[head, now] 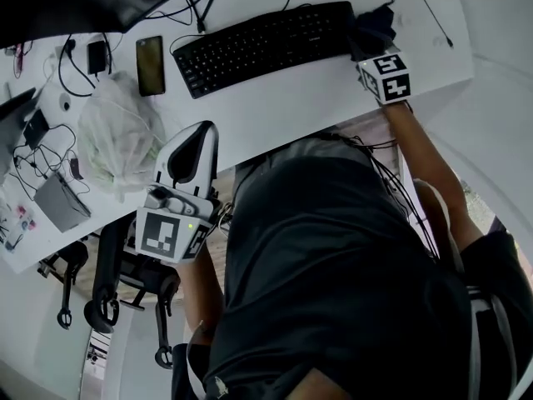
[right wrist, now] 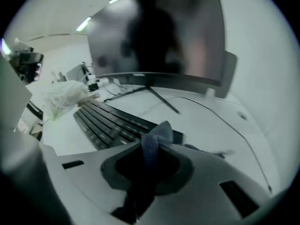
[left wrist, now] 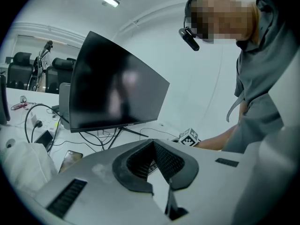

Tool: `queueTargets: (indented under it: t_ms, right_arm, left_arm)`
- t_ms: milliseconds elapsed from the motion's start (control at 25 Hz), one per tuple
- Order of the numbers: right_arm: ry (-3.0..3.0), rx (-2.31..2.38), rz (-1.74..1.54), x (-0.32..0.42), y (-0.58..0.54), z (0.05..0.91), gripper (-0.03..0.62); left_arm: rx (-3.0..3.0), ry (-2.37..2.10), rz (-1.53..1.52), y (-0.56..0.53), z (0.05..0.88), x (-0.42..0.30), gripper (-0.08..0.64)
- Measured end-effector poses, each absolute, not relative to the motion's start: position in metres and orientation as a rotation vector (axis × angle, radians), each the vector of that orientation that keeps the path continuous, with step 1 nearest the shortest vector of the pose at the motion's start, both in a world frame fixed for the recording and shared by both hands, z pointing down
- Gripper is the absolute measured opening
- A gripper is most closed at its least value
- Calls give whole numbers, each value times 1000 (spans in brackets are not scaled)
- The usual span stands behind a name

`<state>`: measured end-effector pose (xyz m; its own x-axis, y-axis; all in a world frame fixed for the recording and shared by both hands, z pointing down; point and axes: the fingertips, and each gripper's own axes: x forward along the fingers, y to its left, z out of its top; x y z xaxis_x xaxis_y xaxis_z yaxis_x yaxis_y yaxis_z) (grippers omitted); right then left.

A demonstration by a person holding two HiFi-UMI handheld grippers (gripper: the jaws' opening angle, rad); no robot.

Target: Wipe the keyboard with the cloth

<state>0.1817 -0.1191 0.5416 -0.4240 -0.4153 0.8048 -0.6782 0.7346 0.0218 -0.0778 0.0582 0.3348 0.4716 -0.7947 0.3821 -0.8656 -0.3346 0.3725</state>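
Right gripper view: right gripper (right wrist: 152, 143) pinches blue woven cloth (right wrist: 160, 131) by flat black keyboard (right wrist: 107, 121); left gripper (left wrist: 153, 145) seemingly closed.

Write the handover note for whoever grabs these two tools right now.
Left tool: shut, empty, held near the desk's front edge, beside the plastic bag.
Right tool: shut on the dark cloth, at the right end of the keyboard; contact unclear.
Keyboard lies flat in front of the monitor.
Done: cloth gripped and at the keyboard. How much is wiped cannot be told.
Left: probably sweep the cloth across the keys toward the left end.
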Motion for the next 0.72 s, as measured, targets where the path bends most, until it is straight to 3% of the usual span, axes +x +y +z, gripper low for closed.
queueTargets:
  t_ms: [200,360,520,720]
  right_arm:
    - [-2363,150,296,-71,5,540,46]
    - [-2287,-184,101,-188,87,572,47]
    - [-2215,-190,66,-179,87,593,47]
    - [-2144,133,185,-41,15,587,46]
  left_arm:
    - [2154,-1394,167,71,340,-95,2]
    - [2100,-1432,164,87,346,-121,2]
    - [2067,-1455,150,96,350,-148,2]
    - [2069,-1448,118,98,356,-172,2]
